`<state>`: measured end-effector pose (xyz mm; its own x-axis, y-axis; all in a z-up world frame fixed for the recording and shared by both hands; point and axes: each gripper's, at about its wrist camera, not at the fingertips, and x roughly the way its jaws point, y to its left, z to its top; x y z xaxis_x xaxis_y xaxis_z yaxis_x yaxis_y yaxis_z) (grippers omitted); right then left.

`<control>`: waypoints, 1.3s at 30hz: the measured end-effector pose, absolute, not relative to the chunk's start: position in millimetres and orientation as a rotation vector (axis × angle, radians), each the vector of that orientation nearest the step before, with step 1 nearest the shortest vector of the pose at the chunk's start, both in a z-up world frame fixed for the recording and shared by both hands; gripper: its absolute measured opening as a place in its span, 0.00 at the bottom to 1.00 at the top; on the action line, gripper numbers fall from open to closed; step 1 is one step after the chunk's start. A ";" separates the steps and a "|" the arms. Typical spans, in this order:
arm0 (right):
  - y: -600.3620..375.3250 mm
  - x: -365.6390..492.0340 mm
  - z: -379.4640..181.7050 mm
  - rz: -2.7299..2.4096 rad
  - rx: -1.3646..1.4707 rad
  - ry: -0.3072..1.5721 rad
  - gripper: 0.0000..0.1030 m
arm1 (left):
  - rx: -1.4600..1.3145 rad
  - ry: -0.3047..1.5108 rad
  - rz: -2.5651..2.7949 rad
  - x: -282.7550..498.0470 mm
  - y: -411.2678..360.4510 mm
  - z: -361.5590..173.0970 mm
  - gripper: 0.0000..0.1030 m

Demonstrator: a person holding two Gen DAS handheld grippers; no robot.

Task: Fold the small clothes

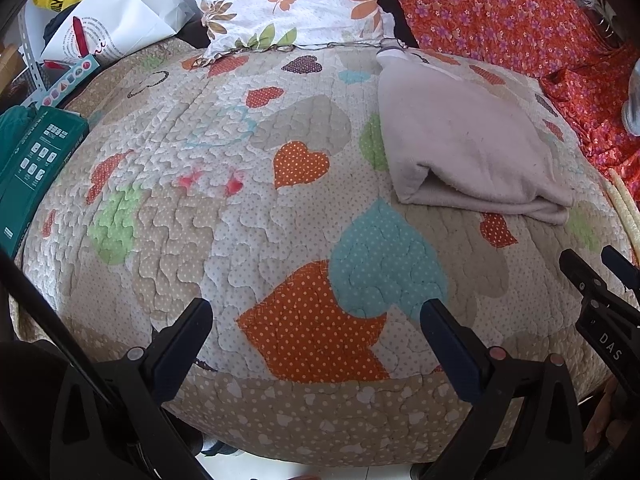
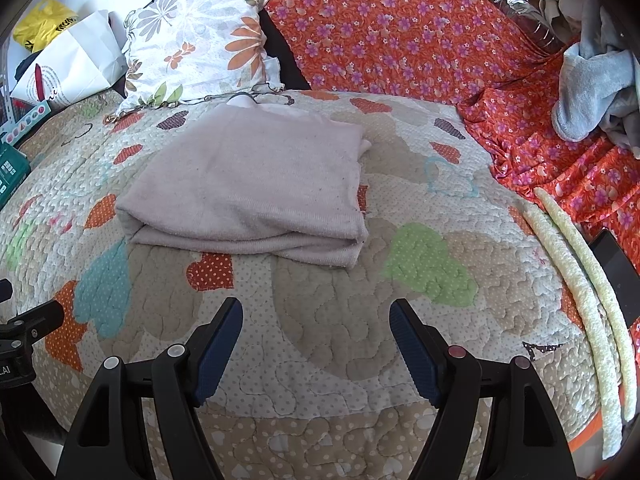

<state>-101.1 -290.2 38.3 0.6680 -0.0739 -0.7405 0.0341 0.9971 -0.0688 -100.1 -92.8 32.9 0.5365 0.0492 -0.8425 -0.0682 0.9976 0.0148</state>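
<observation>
A pale pink garment (image 1: 468, 144) (image 2: 256, 188) lies folded into a flat rectangle on the heart-patterned quilt (image 1: 224, 216) (image 2: 344, 320). My left gripper (image 1: 316, 312) hovers open over the quilt's near edge, left of and well short of the garment, with nothing between its fingers. In the right wrist view my right gripper (image 2: 316, 316) also stands open and empty, a little in front of the garment's near fold. The right gripper's tips (image 1: 588, 264) show at the right edge of the left wrist view.
A floral pillow (image 2: 200, 36) leans at the back. An orange flowered cloth (image 2: 400, 32) covers the back and right, with a heap of grey clothes (image 2: 592, 92) on it. Two pale foam strips (image 2: 580, 304) lie at the quilt's right edge. A green box (image 1: 32, 160) and white bag (image 1: 116, 12) stand left.
</observation>
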 end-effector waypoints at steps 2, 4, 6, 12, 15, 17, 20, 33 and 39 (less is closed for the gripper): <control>-290.0 -101.0 38.7 -0.061 -0.051 0.837 0.78 | -0.023 1.009 0.074 -99.2 -92.0 31.2 1.00; -289.5 -101.1 38.8 -0.062 -0.050 0.837 0.78 | -0.025 1.013 0.080 -98.2 -91.0 30.1 1.00; -289.0 -101.2 39.0 -0.061 -0.050 0.837 0.78 | -0.028 1.014 0.082 -97.8 -90.1 29.4 1.00; -288.8 -100.8 38.9 -0.061 -0.050 0.837 0.78 | -0.033 1.021 0.082 -96.5 -88.1 27.8 1.00; -288.9 -100.7 38.8 -0.060 -0.050 0.836 0.78 | -0.039 1.026 0.081 -95.8 -87.6 26.9 1.00; -288.8 -100.7 38.7 -0.060 -0.050 0.836 0.78 | -0.043 1.028 0.083 -95.4 -87.1 26.9 1.00; -288.3 -100.9 38.7 -0.062 -0.050 0.836 0.78 | -0.042 1.026 0.083 -95.3 -86.9 27.1 1.00; -287.5 -99.7 41.0 -0.067 -0.048 0.828 0.79 | -0.037 0.993 0.050 -100.3 -95.3 35.2 1.00; -289.8 -99.0 41.4 -0.066 -0.047 0.826 0.79 | -0.054 0.983 0.038 -102.1 -96.5 39.3 1.00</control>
<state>-99.0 -289.8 41.4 0.6758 -0.0775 -0.7330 0.0406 0.9969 -0.0679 -102.1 -96.5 39.3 0.5539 0.0079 -0.8325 -0.0566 0.9980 -0.0282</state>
